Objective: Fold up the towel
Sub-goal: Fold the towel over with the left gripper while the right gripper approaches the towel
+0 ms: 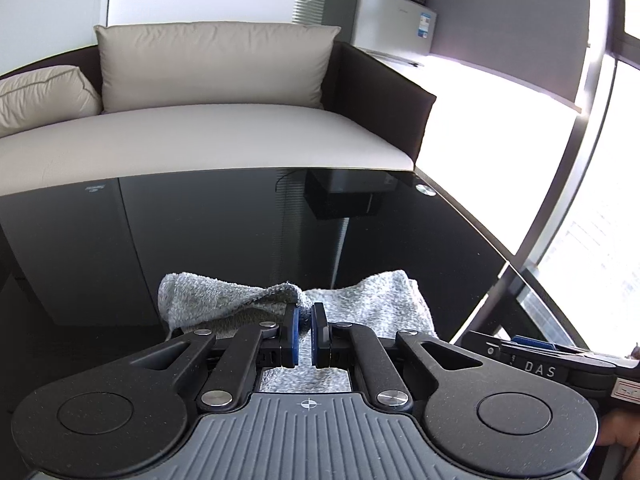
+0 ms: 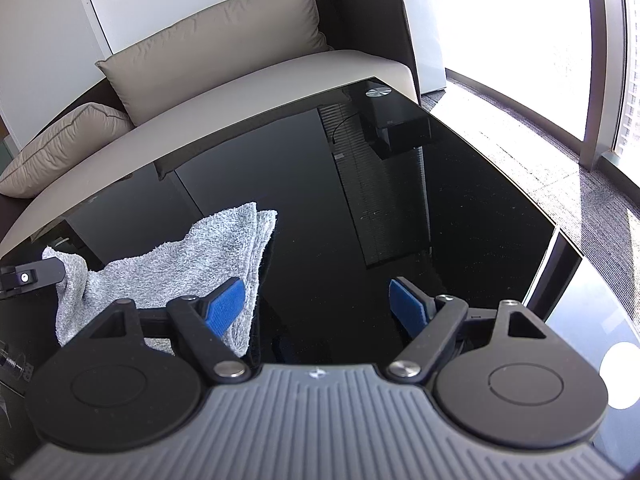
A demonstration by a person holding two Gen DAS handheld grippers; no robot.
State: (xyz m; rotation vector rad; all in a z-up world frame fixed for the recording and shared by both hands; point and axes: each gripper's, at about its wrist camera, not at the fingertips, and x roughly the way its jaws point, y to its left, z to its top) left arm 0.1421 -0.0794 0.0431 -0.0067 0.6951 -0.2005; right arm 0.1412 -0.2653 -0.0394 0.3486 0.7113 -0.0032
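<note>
A grey terry towel (image 1: 372, 300) lies partly folded on the black glass table (image 1: 200, 232). My left gripper (image 1: 306, 320) is shut on a raised edge of the towel, and the pinched fold drapes away to the left of its blue pads. In the right wrist view the same towel (image 2: 180, 260) lies at the left, with one corner lifted by the left gripper's finger (image 2: 40, 274). My right gripper (image 2: 316, 304) stands open over the bare glass; its left pad (image 2: 226, 306) hangs above the towel's near right edge and nothing lies between the pads.
A beige sofa (image 1: 200, 136) with cushions runs along the table's far edge (image 2: 240, 116). The table's right edge (image 2: 560, 232) borders a carpeted floor and bright windows. A small fridge with a microwave (image 1: 384, 12) stands behind the sofa. The right gripper's body (image 1: 540, 364) shows at the lower right.
</note>
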